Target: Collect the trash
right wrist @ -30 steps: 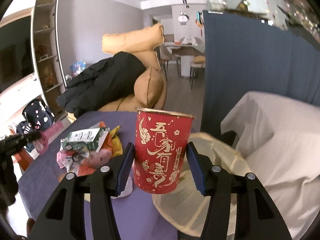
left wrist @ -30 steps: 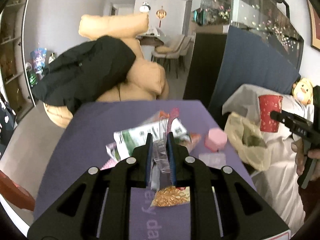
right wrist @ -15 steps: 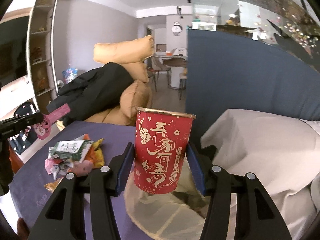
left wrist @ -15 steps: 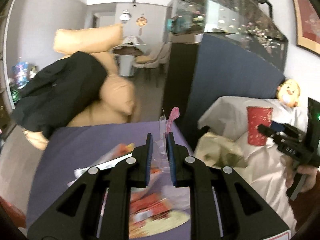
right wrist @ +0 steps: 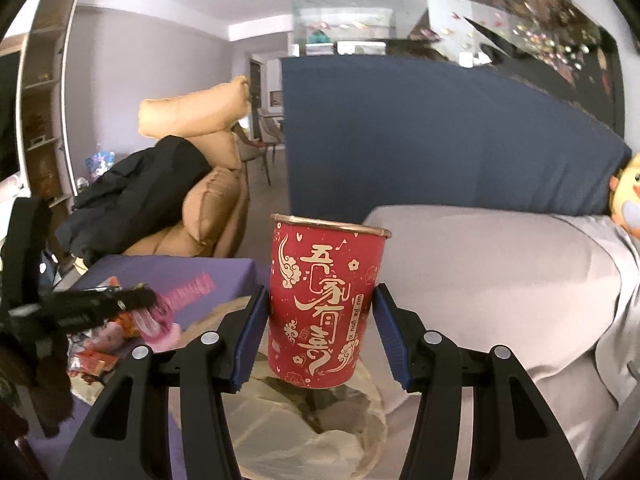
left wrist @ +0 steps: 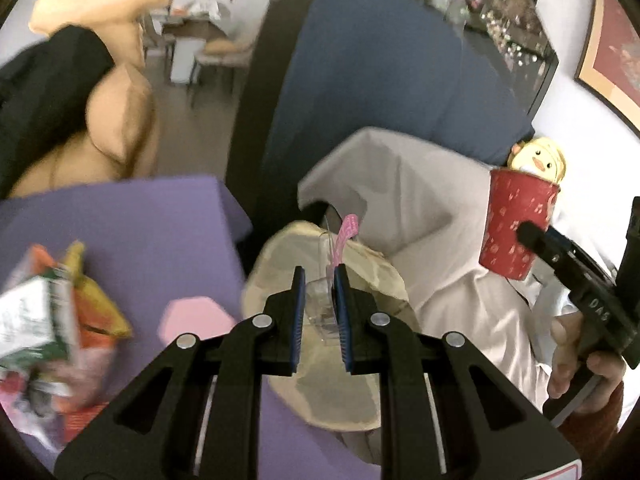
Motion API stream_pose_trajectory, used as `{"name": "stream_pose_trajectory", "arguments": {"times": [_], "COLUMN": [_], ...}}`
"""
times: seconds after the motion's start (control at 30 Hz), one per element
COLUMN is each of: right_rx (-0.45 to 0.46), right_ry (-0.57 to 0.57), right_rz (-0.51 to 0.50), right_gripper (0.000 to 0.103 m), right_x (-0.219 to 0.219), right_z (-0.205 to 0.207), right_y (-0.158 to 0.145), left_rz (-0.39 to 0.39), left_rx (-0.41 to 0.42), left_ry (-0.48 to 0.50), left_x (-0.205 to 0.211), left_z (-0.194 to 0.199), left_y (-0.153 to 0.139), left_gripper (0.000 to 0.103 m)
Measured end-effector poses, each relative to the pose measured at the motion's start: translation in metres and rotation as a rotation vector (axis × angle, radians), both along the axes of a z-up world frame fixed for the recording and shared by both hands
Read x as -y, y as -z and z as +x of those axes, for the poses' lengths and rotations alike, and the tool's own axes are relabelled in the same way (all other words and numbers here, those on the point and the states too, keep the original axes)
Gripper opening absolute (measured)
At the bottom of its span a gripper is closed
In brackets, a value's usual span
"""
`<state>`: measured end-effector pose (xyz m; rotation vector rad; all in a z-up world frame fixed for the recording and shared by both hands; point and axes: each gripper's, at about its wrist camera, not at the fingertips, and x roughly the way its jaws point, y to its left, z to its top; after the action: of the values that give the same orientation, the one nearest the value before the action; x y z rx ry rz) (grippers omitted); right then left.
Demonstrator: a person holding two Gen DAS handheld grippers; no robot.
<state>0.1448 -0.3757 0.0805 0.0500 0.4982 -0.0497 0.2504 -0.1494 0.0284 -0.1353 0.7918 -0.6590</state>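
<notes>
Holding a clear wrapper [left wrist: 320, 300] with a pink strip, our left gripper [left wrist: 320, 280] sits at lower centre of the left view, fingers pinched on it, directly over the bag [left wrist: 360, 384] mouth. The wrapper looks featherweight, floppy and slick; a pinch low on the clear part seems right, and it may cling to the pads on release. In the right view our right gripper [right wrist: 318, 316] is at lower centre, fingers closed on the sides of the cup [right wrist: 326, 304], which stands upright above the same bag [right wrist: 280, 432]. The cup is thin paper, light, easily crushed; we judge mid-wall with gentle squeeze best. Whether anything is in it we cannot tell.

Pose: left tool points forward and down toward the bag. Right tool is level, held to the right edge of the left view, the hand [left wrist: 580, 364] wrapped on its grip. The remaining trash [left wrist: 48, 320] lies on the purple table [left wrist: 140, 220] at left, blurred.
</notes>
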Motion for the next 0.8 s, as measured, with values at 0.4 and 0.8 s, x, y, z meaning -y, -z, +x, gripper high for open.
{"name": "stream_pose_trajectory", "arguments": {"times": [0.4,0.8], "right_rx": [-0.076,-0.129], "right_ry": [-0.018,-0.098], "right_rz": [0.089,0.085], "right_gripper": [0.051,0.051], "right_x": [0.01,-0.035], "right_z": [0.02,0.048], "right_y": [0.047,0.076], "left_rz": [0.095,0.194], "left_rx": [-0.026,-0.005], "left_ry": [-0.041,-0.155], "left_x": [0.013,-0.036], "left_z": [0.005,-0.02], "left_y": [0.025,0.024], "left_gripper": [0.038,0.039]}}
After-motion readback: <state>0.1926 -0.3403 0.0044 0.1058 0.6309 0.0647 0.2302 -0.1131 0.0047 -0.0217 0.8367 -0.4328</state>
